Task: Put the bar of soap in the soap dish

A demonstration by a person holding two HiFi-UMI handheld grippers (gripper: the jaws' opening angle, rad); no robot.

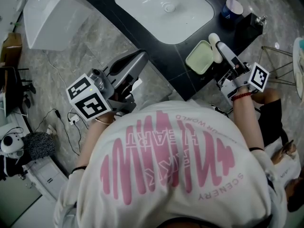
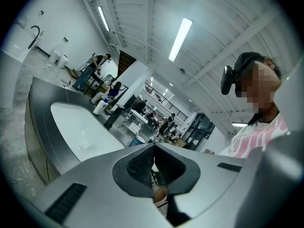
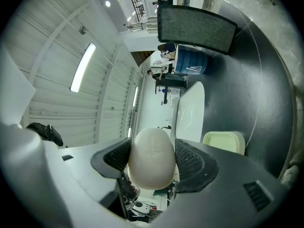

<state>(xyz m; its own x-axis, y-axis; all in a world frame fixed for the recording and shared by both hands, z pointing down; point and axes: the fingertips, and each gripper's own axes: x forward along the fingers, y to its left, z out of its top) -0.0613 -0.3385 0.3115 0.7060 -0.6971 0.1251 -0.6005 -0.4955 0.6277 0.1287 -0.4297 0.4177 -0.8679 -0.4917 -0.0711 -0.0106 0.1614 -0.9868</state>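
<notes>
1. Holding the white oval bar of soap (image 3: pixel 152 158) between its ribbed pads, your right gripper (image 1: pixel 224 51) is closed partway onto it. The bar's rounded end stands out past the jaw tips.
2. The pale green rectangular soap dish (image 3: pixel 224 141) sits just beyond those tips, off toward the right-hand jaw, on the dark stone counter (image 1: pixel 156 56). It looks empty, so the step in hand is the approach and set-down.
3. Shift the gripper sideways toward that jaw's side until the bar's free end hangs over the middle of the dish, not over its rim.
4. Tilt the jaws so the bar's long side runs along the dish's long side, then lower until the bar is touching the floor of the dish.
5. Don't squeeze harder. A smooth, rounded bar will probably squirt forward out of the pads if pinched.
6. Open the jaws only once the bar rests, then draw straight back.
7. Your left gripper (image 2: pixel 153 148) has its jaws pressed together on nothing. Leave it back from the counter, well apart from the dish.
</notes>
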